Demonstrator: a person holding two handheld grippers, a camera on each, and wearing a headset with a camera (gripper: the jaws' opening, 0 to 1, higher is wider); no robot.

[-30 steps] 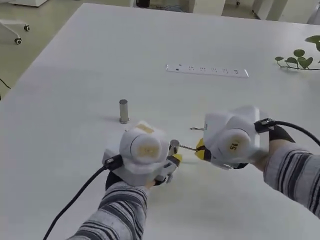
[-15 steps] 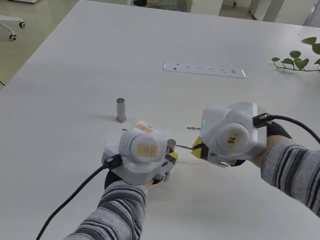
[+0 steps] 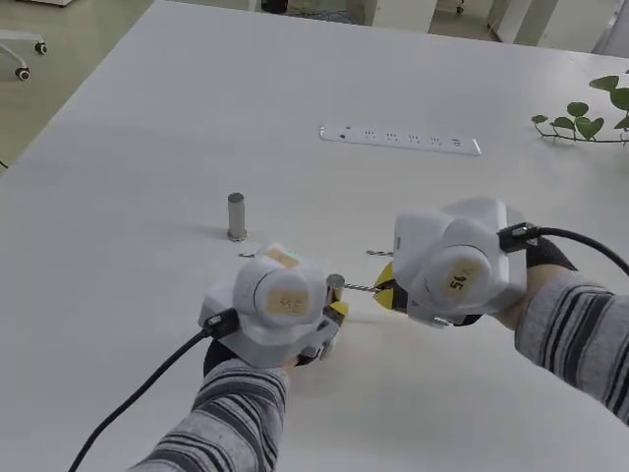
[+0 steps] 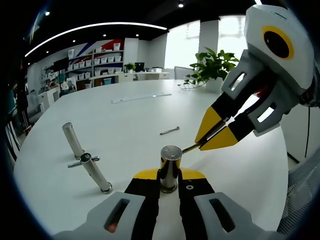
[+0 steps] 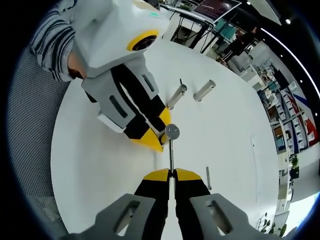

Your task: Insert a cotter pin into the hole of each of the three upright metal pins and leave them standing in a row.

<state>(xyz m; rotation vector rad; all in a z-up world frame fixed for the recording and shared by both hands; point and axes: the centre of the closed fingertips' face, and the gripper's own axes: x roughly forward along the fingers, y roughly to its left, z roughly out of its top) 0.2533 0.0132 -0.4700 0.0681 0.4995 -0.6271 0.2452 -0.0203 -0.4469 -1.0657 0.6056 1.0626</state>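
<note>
Left hand-held gripper (image 4: 170,176) clamps upright metal pin (image 4: 170,156) low, base on counter (image 4: 125,115). Right hand-held gripper (image 5: 171,173) pinches cotter pin (image 5: 171,152) by tail, tip at metal pin's head. Cotter pin likely light, thin, bendable: hold firmly, push straight. Metal pin stiff, smooth.

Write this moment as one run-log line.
left gripper: shut on metal pin | right gripper: shut on cotter pin, tip at that pin | second pin: already pinned | third pin: bare
</note>
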